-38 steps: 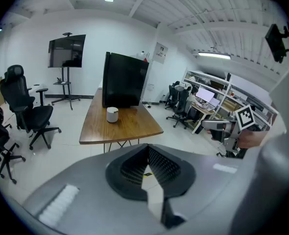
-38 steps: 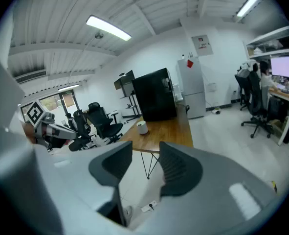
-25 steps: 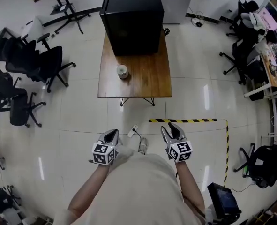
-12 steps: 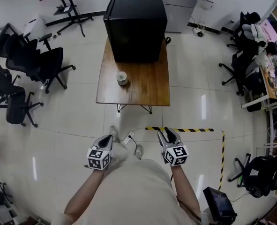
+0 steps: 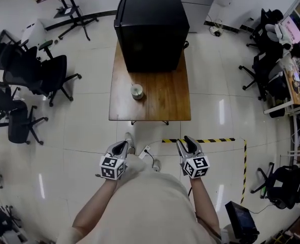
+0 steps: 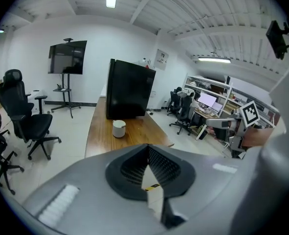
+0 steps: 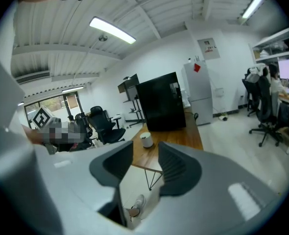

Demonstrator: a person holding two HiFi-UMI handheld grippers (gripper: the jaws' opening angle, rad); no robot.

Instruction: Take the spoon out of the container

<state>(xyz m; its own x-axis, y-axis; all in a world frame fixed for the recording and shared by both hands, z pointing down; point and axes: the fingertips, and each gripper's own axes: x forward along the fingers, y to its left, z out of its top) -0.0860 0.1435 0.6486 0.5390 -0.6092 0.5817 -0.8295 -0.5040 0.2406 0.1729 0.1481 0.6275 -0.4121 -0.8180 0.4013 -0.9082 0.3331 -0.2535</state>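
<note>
A small white round container (image 5: 136, 91) stands on the wooden table (image 5: 165, 100), in front of a big black cabinet (image 5: 151, 27). No spoon shows in it from here. Both grippers are held low in front of the person's body, over the floor and well short of the table. The left gripper (image 5: 122, 144) is shut with nothing in it; in the left gripper view its tips (image 6: 147, 148) meet, with the container (image 6: 119, 128) far ahead. The right gripper (image 5: 189, 140) is open and empty; its jaws (image 7: 145, 155) stand apart, and the container (image 7: 146, 139) lies beyond them.
Black office chairs (image 5: 43, 75) stand left of the table. Desks and more chairs (image 5: 271, 70) line the right wall. Yellow-black tape (image 5: 200, 140) marks the floor near the right gripper. A power strip with cable (image 5: 145, 151) lies on the floor by the person's feet.
The person has walked a little toward the table, which now lies somewhat nearer in the head view. Both grippers stay held in front of the body, empty.
</note>
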